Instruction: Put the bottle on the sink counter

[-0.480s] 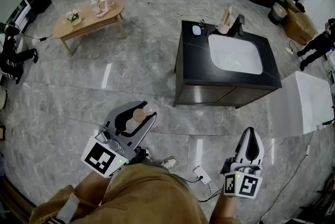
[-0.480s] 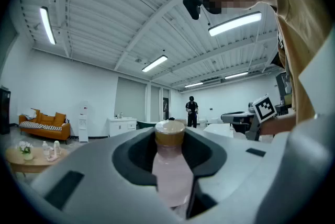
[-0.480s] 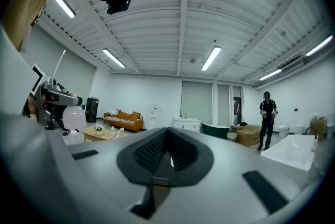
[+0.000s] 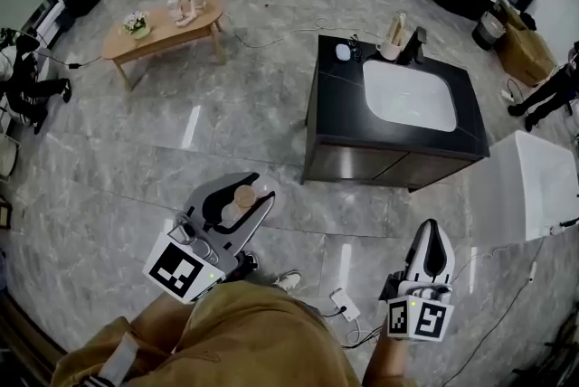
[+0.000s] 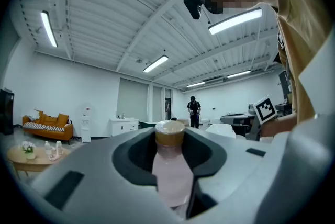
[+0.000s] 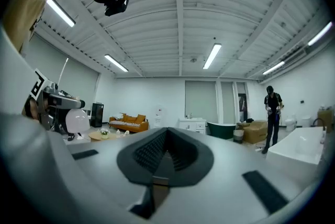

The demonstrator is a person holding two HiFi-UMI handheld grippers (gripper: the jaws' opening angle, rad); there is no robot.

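We stand well short of the sink counter (image 4: 339,118), and its dark top does not yet carry our bottle. We judge that the pick-up is done and that the carry and the set-down are left. On the near side of that counter our left gripper (image 4: 256,189) has its jaws clamped on the pale pink bottle (image 4: 242,198), brown cap showing between them, while our right gripper (image 4: 431,231), equally short of the counter, has its jaws pressed together on nothing.

Bottle (image 4: 244,194) slightly nearer sink counter (image 4: 339,100)
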